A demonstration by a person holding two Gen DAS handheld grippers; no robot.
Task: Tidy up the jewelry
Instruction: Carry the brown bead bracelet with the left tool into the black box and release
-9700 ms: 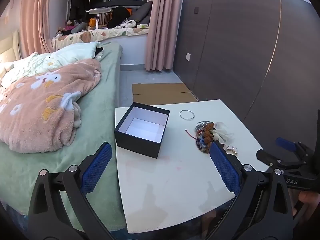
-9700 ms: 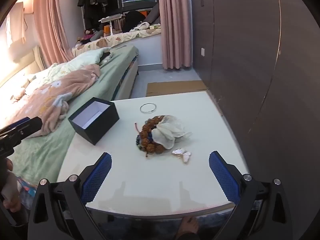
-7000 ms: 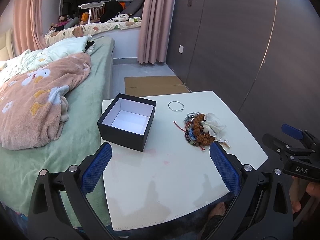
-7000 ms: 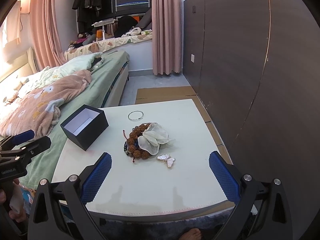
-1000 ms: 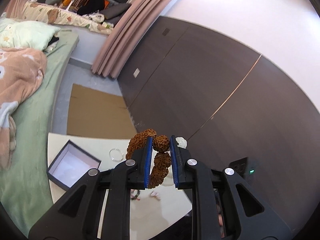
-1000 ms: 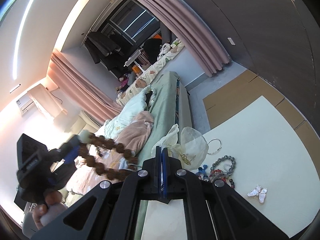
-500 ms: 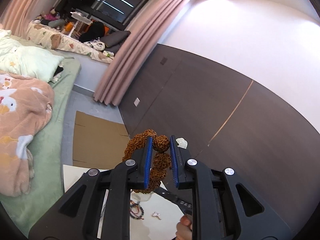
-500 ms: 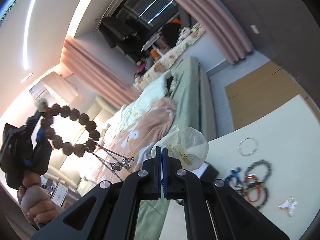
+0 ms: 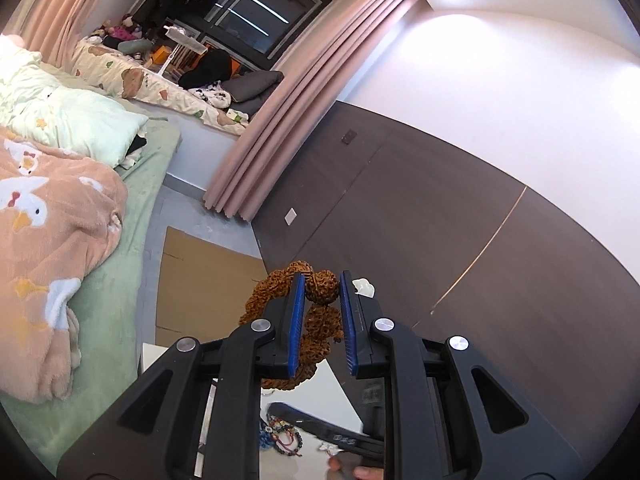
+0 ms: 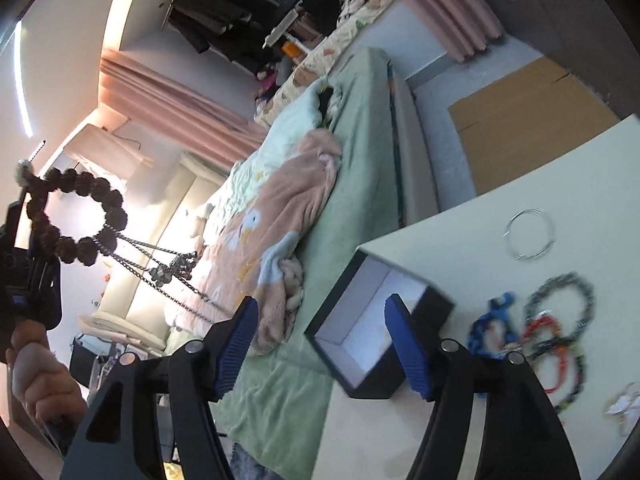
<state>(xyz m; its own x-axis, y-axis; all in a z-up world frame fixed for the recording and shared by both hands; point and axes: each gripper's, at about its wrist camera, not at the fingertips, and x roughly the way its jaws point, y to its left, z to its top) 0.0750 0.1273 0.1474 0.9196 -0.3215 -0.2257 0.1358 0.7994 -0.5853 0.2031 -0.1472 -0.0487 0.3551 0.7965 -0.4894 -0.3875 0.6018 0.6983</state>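
Box, black outside and white inside, stands open near the tabletop's left edge, next to the bed; what shows of its inside is bare, though the right tongs partly hide it. Right tongs have just been opening and now stand wide with nothing between their blue pads, framing the box from above. Left tongs are closed on a bracelet of big brown knobbly beads, held up in the air well above the tabletop; in the right view a tangle of thin chains hangs from that bracelet. On the tabletop right of the box lie a heap of bead bracelets, blue, grey and red, blurred, a thin silver bangle beyond them towards the far edge, and a small pale trinket at the near right.
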